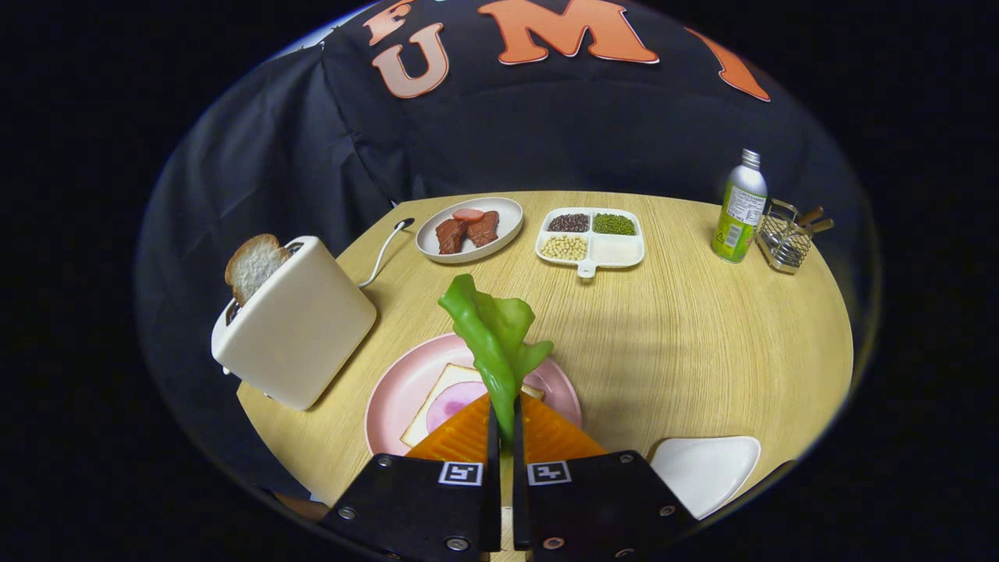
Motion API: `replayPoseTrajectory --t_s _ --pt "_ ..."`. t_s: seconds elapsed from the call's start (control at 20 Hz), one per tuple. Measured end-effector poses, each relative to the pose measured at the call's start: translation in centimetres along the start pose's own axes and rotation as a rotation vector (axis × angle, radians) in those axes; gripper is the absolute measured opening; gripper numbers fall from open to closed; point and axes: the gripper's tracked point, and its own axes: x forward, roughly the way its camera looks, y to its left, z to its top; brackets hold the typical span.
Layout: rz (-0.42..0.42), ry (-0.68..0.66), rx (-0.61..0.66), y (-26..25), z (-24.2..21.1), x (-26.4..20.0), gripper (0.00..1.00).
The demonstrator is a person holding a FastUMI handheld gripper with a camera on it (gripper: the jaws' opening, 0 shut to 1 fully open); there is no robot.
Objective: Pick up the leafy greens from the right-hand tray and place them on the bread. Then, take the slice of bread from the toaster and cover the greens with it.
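Clamped between the gripper's [504,425] two fingers, the leafy greens [495,332] stand upright over the pink plate [394,394].

On that plate, a bread slice [443,396] with a pink round on it lies under the fingers. Left of the plate stands the toaster [300,324], a bread slice [254,265] poking from its slot. Just right of the plate lies a white tray [706,468]. Beyond the plate sit a meat dish [499,226], a divided bean tray [620,251], a bottle [739,209] and a wire holder [784,238].
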Motion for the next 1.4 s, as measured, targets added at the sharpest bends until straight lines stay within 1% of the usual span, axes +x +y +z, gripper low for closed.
replayPoseTrajectory --t_s 0.2,0.3,0.4,0.5,0.55,0.6,0.65,0.7,0.8,0.9,1.15,1.3,1.35,1.4 --pt "0.001 0.038 -0.024 1.2 -1.0 1.5 0.08" --pt "-0.003 0.058 -0.037 1.7 -1.5 2.0 0.10" --pt "0.001 0.072 -0.053 2.6 -1.8 2.4 0.15" --pt "0.018 0.102 -0.066 3.8 -2.6 2.6 0.24" --pt "0.018 0.119 -0.071 4.3 -3.0 2.7 0.34" --pt "0.020 0.128 -0.086 4.8 -3.2 2.7 0.41" --pt "0.021 0.128 -0.106 5.2 -3.2 2.7 0.53" --pt "0.021 0.127 -0.124 5.5 -3.3 2.8 0.57" --pt "0.009 0.118 -0.146 5.7 -2.9 2.8 0.68" --pt "0.006 0.109 -0.139 6.2 -2.4 2.5 0.73" --pt "0.037 0.070 -0.131 8.7 0.2 0.7 0.85" --pt "0.082 0.069 -0.071 10.9 2.1 -0.2 0.92" --pt "0.090 0.068 -0.056 11.3 2.8 -0.3 0.97" --pt "0.095 0.065 -0.045 11.8 3.5 -0.6 0.98"
